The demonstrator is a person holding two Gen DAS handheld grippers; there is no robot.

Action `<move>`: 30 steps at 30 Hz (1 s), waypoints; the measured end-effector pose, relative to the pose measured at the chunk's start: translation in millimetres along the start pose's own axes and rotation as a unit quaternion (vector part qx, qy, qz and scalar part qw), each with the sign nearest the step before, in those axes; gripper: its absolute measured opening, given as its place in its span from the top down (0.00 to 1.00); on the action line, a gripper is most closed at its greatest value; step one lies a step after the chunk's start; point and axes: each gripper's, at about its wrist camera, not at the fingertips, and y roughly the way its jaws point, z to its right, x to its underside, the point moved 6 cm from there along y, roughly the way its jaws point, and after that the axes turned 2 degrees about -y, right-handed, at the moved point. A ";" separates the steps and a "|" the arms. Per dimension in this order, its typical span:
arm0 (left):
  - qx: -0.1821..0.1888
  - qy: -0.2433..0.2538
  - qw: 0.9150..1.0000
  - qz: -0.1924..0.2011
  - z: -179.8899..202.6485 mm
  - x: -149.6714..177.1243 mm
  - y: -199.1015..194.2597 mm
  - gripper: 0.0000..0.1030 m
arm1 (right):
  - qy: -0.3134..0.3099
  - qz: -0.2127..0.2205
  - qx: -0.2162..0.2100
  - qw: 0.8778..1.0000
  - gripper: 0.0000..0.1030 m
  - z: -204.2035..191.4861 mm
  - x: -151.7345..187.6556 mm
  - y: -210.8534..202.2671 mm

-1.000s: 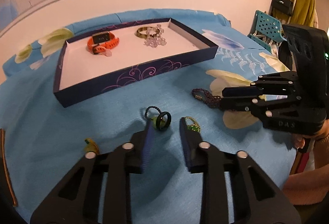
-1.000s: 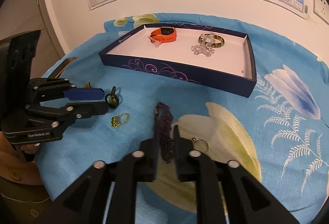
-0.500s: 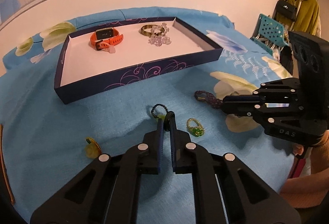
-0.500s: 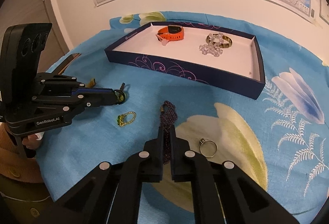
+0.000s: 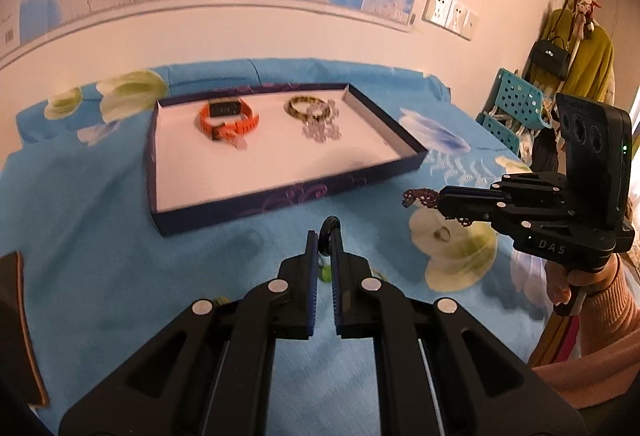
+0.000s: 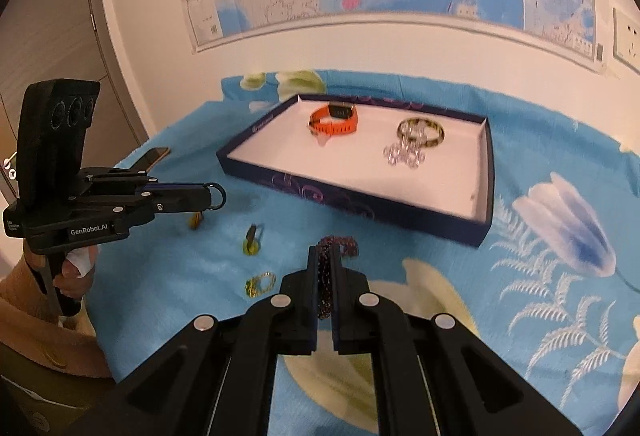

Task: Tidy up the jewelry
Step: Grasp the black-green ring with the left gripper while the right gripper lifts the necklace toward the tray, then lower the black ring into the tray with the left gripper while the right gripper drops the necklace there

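Note:
My left gripper (image 5: 325, 240) is shut on a dark ring (image 5: 330, 226) and holds it above the blue cloth; it also shows in the right wrist view (image 6: 208, 196). My right gripper (image 6: 325, 260) is shut on a purple beaded bracelet (image 6: 334, 248), lifted off the cloth; it also shows in the left wrist view (image 5: 440, 202). The navy tray (image 5: 280, 196) holds an orange watch (image 5: 228, 120), a gold bangle (image 5: 306, 106) and a crystal bracelet (image 5: 322, 128).
On the cloth lie a silver ring (image 5: 442, 234), a gold ring with a green stone (image 6: 260, 282), a green-stone ring (image 6: 252, 240) and a small yellow piece (image 6: 196, 220). A phone (image 6: 154, 158) lies at the table's left edge. A wall map hangs behind.
Both grippers have lifted their pieces off the cloth and risen. The left gripper closed on the dark ring a second ago.

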 end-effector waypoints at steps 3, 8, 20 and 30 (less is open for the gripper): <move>0.000 0.003 1.000 0.004 -1.0 -4.8 -1.2 0.94 | -0.005 0.008 0.003 1.000 0.96 2.6 -8.8 -3.3; -0.004 0.004 1.000 0.010 -4.7 -12.9 -1.6 0.94 | -0.013 0.019 0.008 1.000 0.96 8.2 -23.7 -3.0; -0.029 0.007 0.999 0.018 -23.1 -44.4 15.5 0.94 | -0.012 0.030 0.012 0.999 0.96 28.5 -56.6 13.4; -0.036 0.009 0.999 0.010 -32.0 -62.8 37.7 0.94 | -0.009 0.022 0.019 1.000 0.96 41.4 -73.0 41.2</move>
